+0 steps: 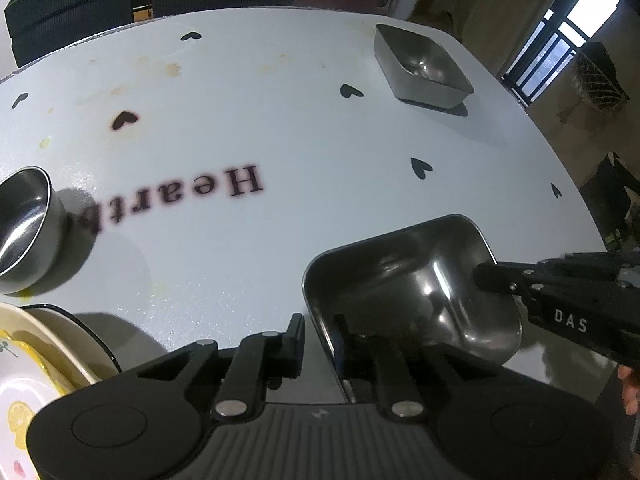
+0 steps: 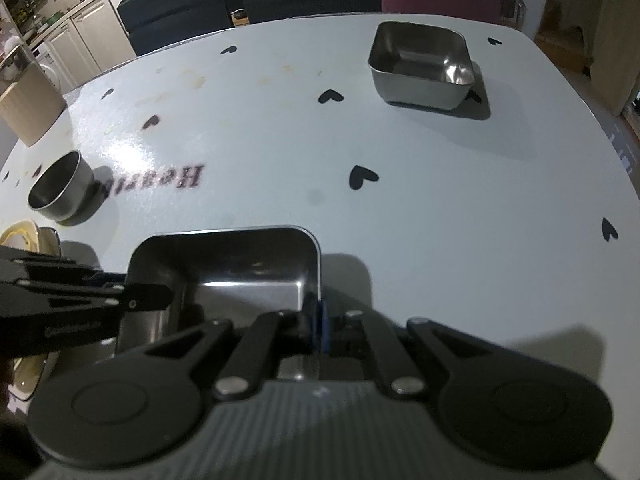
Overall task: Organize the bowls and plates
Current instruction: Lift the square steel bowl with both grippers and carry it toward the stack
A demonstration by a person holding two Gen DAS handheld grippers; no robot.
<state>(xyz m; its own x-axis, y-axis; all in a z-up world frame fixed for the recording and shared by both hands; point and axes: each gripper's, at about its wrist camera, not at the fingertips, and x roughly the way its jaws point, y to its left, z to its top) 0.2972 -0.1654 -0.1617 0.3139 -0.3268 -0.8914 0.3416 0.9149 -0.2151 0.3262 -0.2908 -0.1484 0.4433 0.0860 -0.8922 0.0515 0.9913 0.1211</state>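
2 square steel trays, 1 round steel bowl (image 2: pixel 60 188), plate stack (image 1: pixel 36 360) at 8 o'clock. Near tray (image 2: pixel 224 272) sits between both tongs, far tray (image 2: pixel 420 66) at 1 o'clock. Right gripper (image 2: pixel 316 320) clamped on its right wall; left gripper (image 1: pixel 320 340) straddles left wall, jaws slightly apart, contact unclear

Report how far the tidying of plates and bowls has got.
Done: some plates already sit stacked at the table's near left corner.
In hand: the near square steel bowl, right gripper clamped on its right wall, left gripper straddling its left wall with the pads not clearly pressing.
Left: the far square steel bowl and the round steel bowl stand apart, ungathered.
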